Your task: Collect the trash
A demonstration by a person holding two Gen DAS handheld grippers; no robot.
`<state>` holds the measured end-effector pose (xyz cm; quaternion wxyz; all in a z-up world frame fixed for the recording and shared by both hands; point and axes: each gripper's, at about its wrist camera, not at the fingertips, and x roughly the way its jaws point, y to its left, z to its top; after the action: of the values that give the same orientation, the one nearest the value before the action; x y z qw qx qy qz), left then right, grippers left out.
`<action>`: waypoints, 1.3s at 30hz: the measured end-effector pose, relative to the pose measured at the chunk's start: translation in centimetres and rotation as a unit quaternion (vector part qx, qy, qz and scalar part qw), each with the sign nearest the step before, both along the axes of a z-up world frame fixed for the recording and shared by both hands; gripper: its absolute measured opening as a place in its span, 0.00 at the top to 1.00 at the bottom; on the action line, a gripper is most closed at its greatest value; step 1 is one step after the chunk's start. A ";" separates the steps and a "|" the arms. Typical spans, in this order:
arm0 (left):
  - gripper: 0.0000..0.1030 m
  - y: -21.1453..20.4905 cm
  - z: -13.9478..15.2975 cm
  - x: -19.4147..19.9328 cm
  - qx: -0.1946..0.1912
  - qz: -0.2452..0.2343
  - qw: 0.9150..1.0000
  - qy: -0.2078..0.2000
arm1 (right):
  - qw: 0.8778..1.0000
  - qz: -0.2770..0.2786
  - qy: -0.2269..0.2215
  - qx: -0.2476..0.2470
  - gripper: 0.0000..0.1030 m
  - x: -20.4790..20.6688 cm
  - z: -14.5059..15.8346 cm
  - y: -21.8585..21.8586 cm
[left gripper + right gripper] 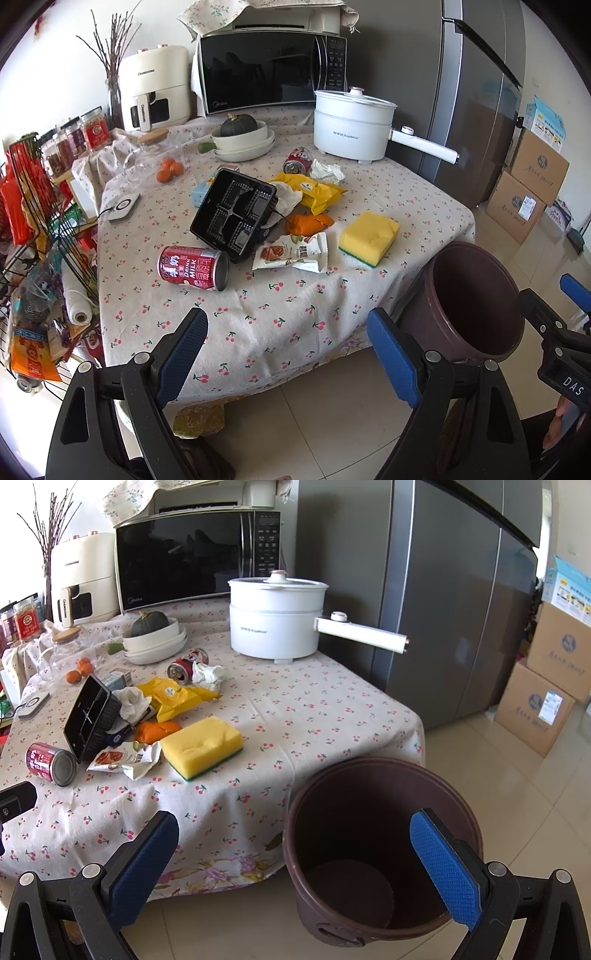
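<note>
Trash lies on the cherry-print tablecloth [280, 306]: a red milk can [194, 267] on its side, a black plastic tray [234, 216] propped up, a snack wrapper [291, 254], orange peel [308, 223], a yellow bag [314, 188], a second can [297, 162] and crumpled tissue [327, 171]. A brown bin [380, 845] stands on the floor by the table's near corner and looks empty. My left gripper [286, 350] is open and empty before the table edge. My right gripper [295, 864] is open and empty over the bin's rim.
A yellow sponge [369, 232], white electric pot [354, 125], bowls with a squash [245, 142], microwave [271, 68] and air fryer [157, 86] are on the table. A wire rack [40, 236] stands left, a fridge [424, 590] and cardboard boxes [546, 686] right.
</note>
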<state>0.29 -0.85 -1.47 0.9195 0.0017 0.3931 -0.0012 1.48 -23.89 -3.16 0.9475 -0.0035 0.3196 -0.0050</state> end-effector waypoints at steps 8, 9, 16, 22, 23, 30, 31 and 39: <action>0.13 0.0 0.0 0.0 -0.001 0.000 1.000 0.000 | 1.000 -0.001 0.001 0.001 0.00 0.0 0.0 -0.1; 0.13 0.0 0.0 0.0 -0.001 0.000 1.000 0.000 | 1.000 -0.002 0.001 0.001 0.00 0.0 0.0 -0.2; 0.13 0.0 -0.1 0.0 -0.001 -0.001 1.000 0.000 | 1.000 -0.002 0.002 0.001 0.00 0.0 0.0 -0.2; 0.13 -0.1 -0.1 -0.1 0.000 -0.002 1.000 0.001 | 1.000 -0.002 0.003 0.001 0.00 0.0 0.0 -0.3; 0.13 0.0 -0.3 -0.2 0.000 -0.002 1.000 0.001 | 1.000 -0.003 0.003 0.001 0.00 0.0 0.0 -0.3; 0.13 0.0 -0.4 -0.2 0.000 -0.001 1.000 0.000 | 1.000 -0.003 0.003 0.001 0.00 0.0 0.0 -0.3; 0.13 0.0 -0.3 -0.1 0.000 -0.001 1.000 0.000 | 1.000 -0.003 0.003 0.001 0.00 0.0 0.0 -0.3; 0.13 0.0 -0.4 -0.1 0.000 -0.001 1.000 0.001 | 1.000 -0.003 0.003 0.001 0.00 0.0 0.0 -0.4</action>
<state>0.15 -0.89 -1.82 0.9191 0.0024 0.3939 -0.0026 1.47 -24.24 -3.18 0.9466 -0.0014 0.3224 -0.0069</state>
